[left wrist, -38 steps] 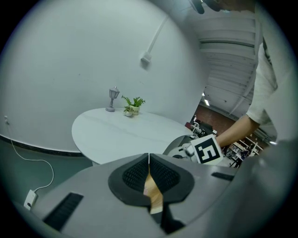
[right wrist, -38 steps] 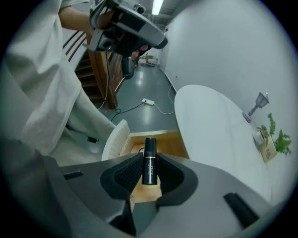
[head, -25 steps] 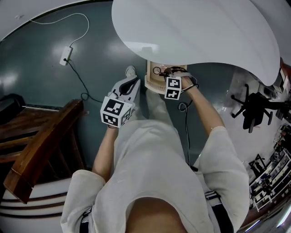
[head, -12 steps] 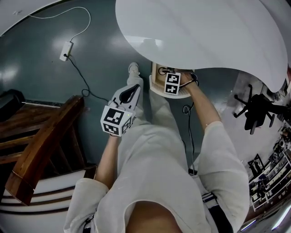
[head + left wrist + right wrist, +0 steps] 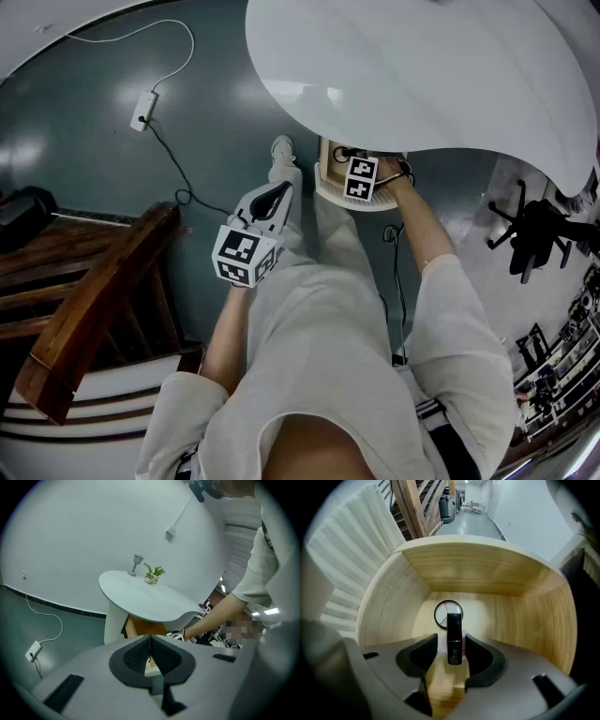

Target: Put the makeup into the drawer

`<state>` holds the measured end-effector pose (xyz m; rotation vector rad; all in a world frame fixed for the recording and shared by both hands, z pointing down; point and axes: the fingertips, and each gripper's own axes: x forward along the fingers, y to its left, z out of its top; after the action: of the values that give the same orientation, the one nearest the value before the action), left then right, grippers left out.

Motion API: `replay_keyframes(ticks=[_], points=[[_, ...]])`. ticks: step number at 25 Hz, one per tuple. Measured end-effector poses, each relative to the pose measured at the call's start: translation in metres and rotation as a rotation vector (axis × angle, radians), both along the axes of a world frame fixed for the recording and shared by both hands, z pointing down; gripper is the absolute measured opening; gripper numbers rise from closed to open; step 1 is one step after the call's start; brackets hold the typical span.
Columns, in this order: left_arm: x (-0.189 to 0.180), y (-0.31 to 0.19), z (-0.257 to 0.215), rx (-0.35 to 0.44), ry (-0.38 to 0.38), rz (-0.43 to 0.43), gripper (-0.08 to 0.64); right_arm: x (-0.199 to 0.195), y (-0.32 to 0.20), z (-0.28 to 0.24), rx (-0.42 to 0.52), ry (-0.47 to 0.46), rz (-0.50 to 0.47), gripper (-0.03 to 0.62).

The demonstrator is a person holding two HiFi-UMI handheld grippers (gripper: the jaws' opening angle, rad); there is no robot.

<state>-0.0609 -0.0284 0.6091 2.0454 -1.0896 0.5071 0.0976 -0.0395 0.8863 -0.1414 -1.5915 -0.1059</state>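
Observation:
A black lipstick tube (image 5: pixel 454 637) lies on the floor of the pale wooden drawer (image 5: pixel 478 573), next to a round compact (image 5: pixel 443 612). My right gripper (image 5: pixel 452 641) points straight down into that drawer. Its jaws have just been opening; the tube sits between them with a gap on each side. In the head view the right gripper (image 5: pixel 361 173) hangs over the open drawer (image 5: pixel 328 194) under the white table (image 5: pixel 422 75). My left gripper (image 5: pixel 275 195) is held off to the left, shut with nothing in it, its pads (image 5: pixel 140 654) pressed together.
A wooden staircase (image 5: pixel 84 300) stands at the left. A power strip (image 5: pixel 143 110) and its cable lie on the dark floor. An office chair (image 5: pixel 539 234) is at the right. On the table stand a small lamp (image 5: pixel 137 564) and a plant (image 5: pixel 153 574).
My right gripper has sunk into the drawer. The left gripper has dropped a little and stays shut.

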Motion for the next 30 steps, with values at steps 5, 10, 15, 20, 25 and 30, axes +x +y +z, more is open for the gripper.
replay_keyframes(ticks=[5,10,15,20,25,30], points=[[0.007,0.0,-0.004,0.012,0.001,0.016,0.014,-0.005,0.0,-0.017,0.037,-0.048,-0.014,0.192],[0.015,0.001,-0.014,0.037,0.0,0.042,0.014,-0.012,0.001,-0.049,0.103,-0.111,-0.02,0.179],[0.026,-0.002,-0.03,0.069,-0.006,0.069,0.014,-0.009,0.005,-0.089,0.148,-0.175,0.028,0.154],[0.035,-0.005,-0.048,0.106,-0.013,0.102,0.014,-0.009,0.013,-0.131,0.161,-0.271,0.211,0.115],[0.05,-0.027,-0.069,0.153,-0.021,0.13,0.014,0.008,-0.01,-0.188,0.142,-0.471,0.687,0.08],[0.056,-0.048,-0.093,0.213,-0.031,0.146,0.014,0.034,-0.033,-0.254,0.206,-0.679,1.04,0.051]])
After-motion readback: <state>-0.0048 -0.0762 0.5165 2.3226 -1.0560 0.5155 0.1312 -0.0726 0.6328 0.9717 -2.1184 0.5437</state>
